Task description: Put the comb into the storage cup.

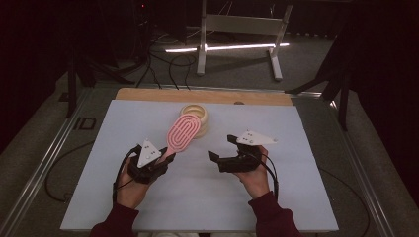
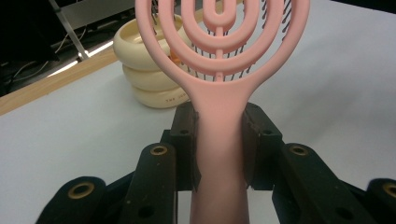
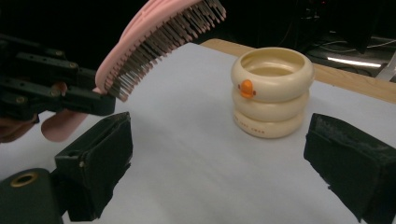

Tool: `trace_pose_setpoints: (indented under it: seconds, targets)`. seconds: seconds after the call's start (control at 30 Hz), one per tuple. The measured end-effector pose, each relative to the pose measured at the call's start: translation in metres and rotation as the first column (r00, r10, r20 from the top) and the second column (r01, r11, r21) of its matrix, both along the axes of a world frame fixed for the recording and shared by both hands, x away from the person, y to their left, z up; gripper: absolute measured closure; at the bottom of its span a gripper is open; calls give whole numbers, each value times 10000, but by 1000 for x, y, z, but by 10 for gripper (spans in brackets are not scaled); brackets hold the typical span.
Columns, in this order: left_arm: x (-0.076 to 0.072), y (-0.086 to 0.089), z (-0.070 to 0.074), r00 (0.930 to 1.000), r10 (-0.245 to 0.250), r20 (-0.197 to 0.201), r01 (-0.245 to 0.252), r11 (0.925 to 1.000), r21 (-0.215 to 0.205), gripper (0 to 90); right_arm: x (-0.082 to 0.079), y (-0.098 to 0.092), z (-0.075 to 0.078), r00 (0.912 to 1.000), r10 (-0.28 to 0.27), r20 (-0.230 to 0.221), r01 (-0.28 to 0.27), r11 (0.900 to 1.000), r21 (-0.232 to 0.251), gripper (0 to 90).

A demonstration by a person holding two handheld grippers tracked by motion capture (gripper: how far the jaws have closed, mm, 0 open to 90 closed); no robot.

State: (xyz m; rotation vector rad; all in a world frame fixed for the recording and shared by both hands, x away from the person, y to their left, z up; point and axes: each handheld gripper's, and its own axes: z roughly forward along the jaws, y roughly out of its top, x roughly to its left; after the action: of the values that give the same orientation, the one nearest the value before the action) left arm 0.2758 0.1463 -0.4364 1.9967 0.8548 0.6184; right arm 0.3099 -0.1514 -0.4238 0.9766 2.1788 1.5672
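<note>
A pink hairbrush [image 1: 182,133] with a looped open back is held off the table by its handle, in my left gripper [image 1: 163,159], which is shut on it. Up close the handle [image 2: 218,140] sits clamped between both jaws. Its bristles [image 3: 159,35] point downward, and its head hangs near a cream ringed cup [image 1: 196,116] with an orange duck beak [image 3: 247,88] that stands upright at the back middle of the table. My right gripper [image 1: 221,147] is open to the right of the brush, its jaws wide apart with nothing between them, facing the cup [image 3: 271,91].
A white sheet [image 1: 123,128] covers the table, with a wooden strip [image 1: 207,96] along the far edge. Beyond stand a metal frame [image 1: 240,34] and floor cables. Metal rails [image 1: 47,158] run along both sides.
</note>
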Motion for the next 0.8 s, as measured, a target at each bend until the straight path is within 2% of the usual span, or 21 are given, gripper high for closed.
trace_pose_setpoints:
  seconds: [0.8]
  targets:
    - [-6, -13, -2, 9993, -219, 290, 213, 9995, 217, 703, 10, 24, 10, 9993, 284, -247, -266, 9973, 685, 76]
